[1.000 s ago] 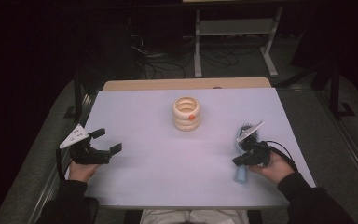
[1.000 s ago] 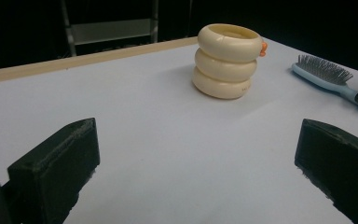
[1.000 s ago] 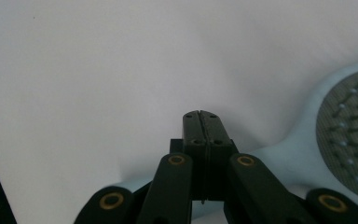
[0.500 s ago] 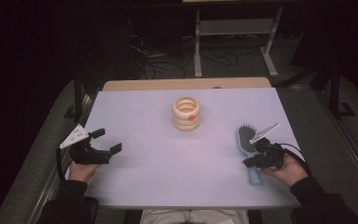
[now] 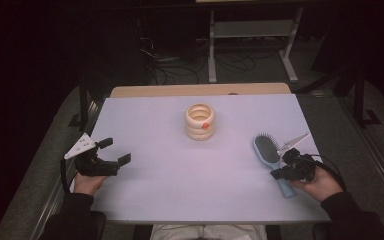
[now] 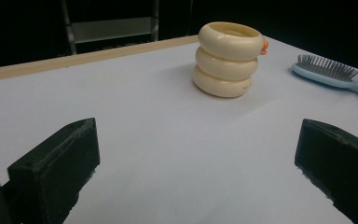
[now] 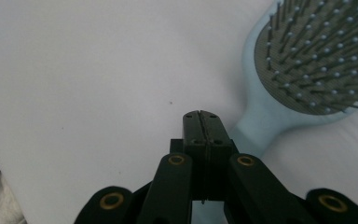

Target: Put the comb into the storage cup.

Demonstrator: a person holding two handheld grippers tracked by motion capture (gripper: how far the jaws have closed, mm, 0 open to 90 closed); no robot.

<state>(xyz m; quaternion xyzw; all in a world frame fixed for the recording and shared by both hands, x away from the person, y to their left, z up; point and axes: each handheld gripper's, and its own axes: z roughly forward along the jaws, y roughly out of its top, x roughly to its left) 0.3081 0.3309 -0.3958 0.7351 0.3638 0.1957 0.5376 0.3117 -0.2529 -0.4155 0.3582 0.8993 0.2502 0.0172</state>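
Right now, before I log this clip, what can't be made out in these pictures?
- Hairbrush handle: the right gripper and its hand cover part of it in the high view; the bottom edge cuts it in the right gripper view.
- Orange spot on the ringed cream holder: too small to identify.
- Holder's inside: hidden by its rim in the left gripper view.
- Left gripper: fingers cut by the frame edges in its own view.

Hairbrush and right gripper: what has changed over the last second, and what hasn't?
The right gripper has slid toward the table's right edge and a bit nearer the person, uncovering the hairbrush, which lies bristles-up on the table. Its jaws are shut with nothing between them, just above the brush handle. The left gripper stayed put, open, and the ring stack is unmoved.
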